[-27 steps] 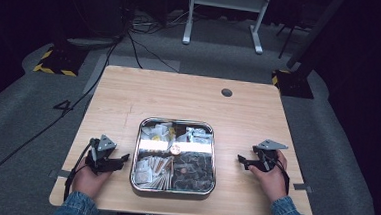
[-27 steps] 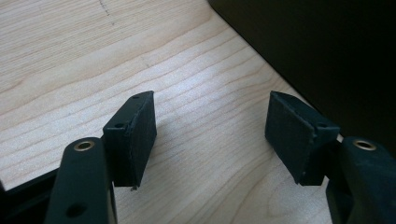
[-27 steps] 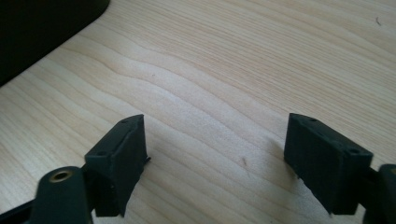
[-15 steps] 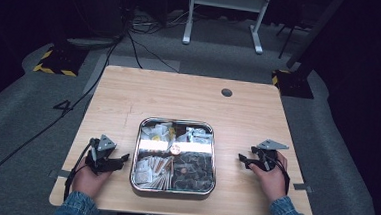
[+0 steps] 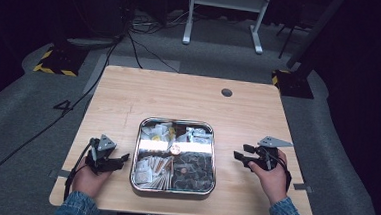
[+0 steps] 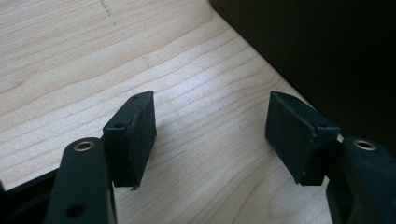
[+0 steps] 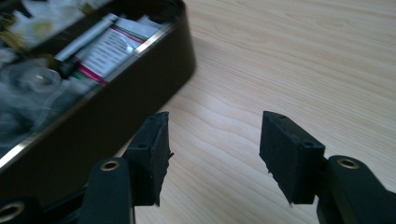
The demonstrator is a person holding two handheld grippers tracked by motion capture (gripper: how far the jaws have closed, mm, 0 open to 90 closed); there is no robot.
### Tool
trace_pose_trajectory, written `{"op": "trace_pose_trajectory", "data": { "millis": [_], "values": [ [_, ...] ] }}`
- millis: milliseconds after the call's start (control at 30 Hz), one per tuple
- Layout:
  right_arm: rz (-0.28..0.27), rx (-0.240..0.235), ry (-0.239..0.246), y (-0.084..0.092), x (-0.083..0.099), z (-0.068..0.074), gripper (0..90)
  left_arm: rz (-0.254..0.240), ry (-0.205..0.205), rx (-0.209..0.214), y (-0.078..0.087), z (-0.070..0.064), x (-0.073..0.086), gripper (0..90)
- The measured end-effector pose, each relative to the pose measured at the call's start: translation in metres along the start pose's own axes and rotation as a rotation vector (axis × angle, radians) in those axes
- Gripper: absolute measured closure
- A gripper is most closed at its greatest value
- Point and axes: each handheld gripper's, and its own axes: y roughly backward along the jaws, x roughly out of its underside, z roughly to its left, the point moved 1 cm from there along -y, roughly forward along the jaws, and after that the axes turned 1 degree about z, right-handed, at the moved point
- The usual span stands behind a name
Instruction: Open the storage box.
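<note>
From the high view, a square metal tray (image 5: pixel 176 122) sits near the table's (image 5: pixel 179 94) front edge, midway between the two hands, its sides running parallel to the table edges (being square, it has no clear long axis). The left gripper (image 5: pixel 121 161) and right gripper (image 5: pixel 237 156) both point inward at it. The right gripper view adds detail: printed packets (image 7: pixel 109 44) lying inside the tray's dark wall. Both grippers' jaws stand apart, empty, over bare wood.
</note>
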Motion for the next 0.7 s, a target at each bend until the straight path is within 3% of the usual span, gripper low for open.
{"op": "trace_pose_trajectory", "data": {
  "millis": [33,300,433,700],
  "values": [
    [-0.013,-0.025,0.011,0.002,-0.006,0.007,44.6,0.0,0.0,0.0,0.0,0.0,0.0,34.2],
    [-0.032,-0.094,0.075,-0.002,-0.029,0.036,46.4,-0.001,0.001,0.001,0.0,0.0,0.0,34.2],
    [-0.038,-0.138,0.082,-0.006,-0.037,0.048,47.6,-0.001,0.001,0.001,0.0,0.0,0.0,34.2],
    [-0.034,-0.175,0.127,-0.014,-0.046,0.067,45.3,-0.001,0.003,0.001,0.0,0.0,0.0,34.2]
  ]
}}
